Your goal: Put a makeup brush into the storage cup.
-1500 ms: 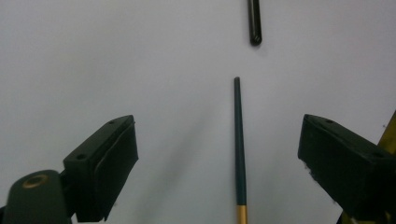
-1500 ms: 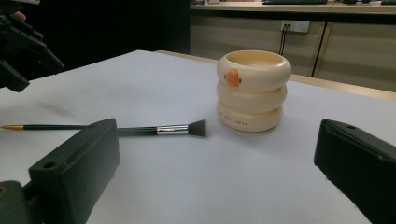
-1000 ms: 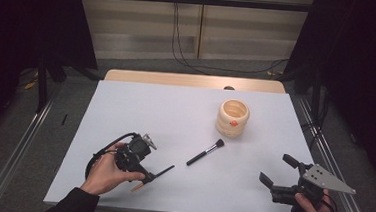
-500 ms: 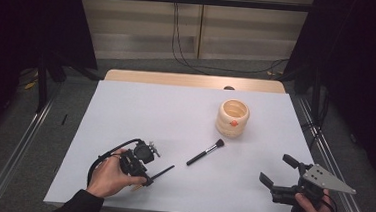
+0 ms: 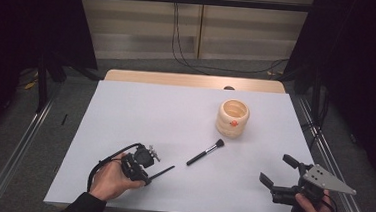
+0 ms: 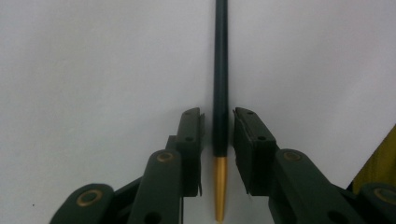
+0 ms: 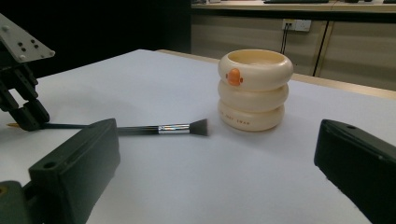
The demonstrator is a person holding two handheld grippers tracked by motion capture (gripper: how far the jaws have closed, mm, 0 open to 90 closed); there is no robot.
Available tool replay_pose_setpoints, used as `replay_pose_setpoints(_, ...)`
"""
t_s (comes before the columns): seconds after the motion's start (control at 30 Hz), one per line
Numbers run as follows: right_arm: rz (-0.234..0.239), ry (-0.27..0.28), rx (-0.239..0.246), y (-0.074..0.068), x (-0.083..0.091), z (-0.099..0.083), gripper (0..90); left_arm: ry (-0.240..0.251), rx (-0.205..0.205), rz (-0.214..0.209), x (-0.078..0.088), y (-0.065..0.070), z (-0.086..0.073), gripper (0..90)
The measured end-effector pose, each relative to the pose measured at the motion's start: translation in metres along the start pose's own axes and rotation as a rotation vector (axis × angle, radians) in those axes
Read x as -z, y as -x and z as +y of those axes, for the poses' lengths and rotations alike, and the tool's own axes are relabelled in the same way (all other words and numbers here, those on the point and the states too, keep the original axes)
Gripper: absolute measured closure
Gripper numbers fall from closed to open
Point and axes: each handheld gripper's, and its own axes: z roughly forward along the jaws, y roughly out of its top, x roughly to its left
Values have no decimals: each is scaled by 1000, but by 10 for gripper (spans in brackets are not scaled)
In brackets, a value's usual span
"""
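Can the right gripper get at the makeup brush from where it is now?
Probably yes: the right gripper stands open, and bare table lies between it and the makeup brush, whose bristle end points toward the cup.

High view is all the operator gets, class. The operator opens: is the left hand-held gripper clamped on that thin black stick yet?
Observer: Not quite. The left hand-held gripper has just been closing, but the left gripper view shows slim gaps beside the thin black stick.
Operator: Which end is it at?
Observer: Near the gold tip, which points back toward the hand.
Operator: Any marking on the cup?
Observer: The right gripper view shows dark lettering on the bottom ring of the cream cup.
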Motion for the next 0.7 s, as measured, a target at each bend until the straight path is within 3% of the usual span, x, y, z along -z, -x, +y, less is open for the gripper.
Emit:
replay_pose_setpoints(0.07,7,-5,1,0,0,0,0,4,-9,4,0,0,0,731)
replay_pose_setpoints(0.13,9,-8,-1,0,-1,0,0,-4,8,-6,0,0,1,737)
replay_pose_setpoints(0.2,8,-2,0,-1,-1,0,0,-22,-10,8,0,0,3,758)
replay_pose_setpoints(0.27,9,-6,-1,-1,-1,0,0,-24,6,15,-1,2,4,775)
replay_pose_setpoints(0.57,7,-9,5,-1,-1,0,0,-22,-29,29,0,3,4,834)
replay_pose_setpoints(0.7,4,-9,4,0,-1,0,0,-17,-1,6,0,1,4,835)
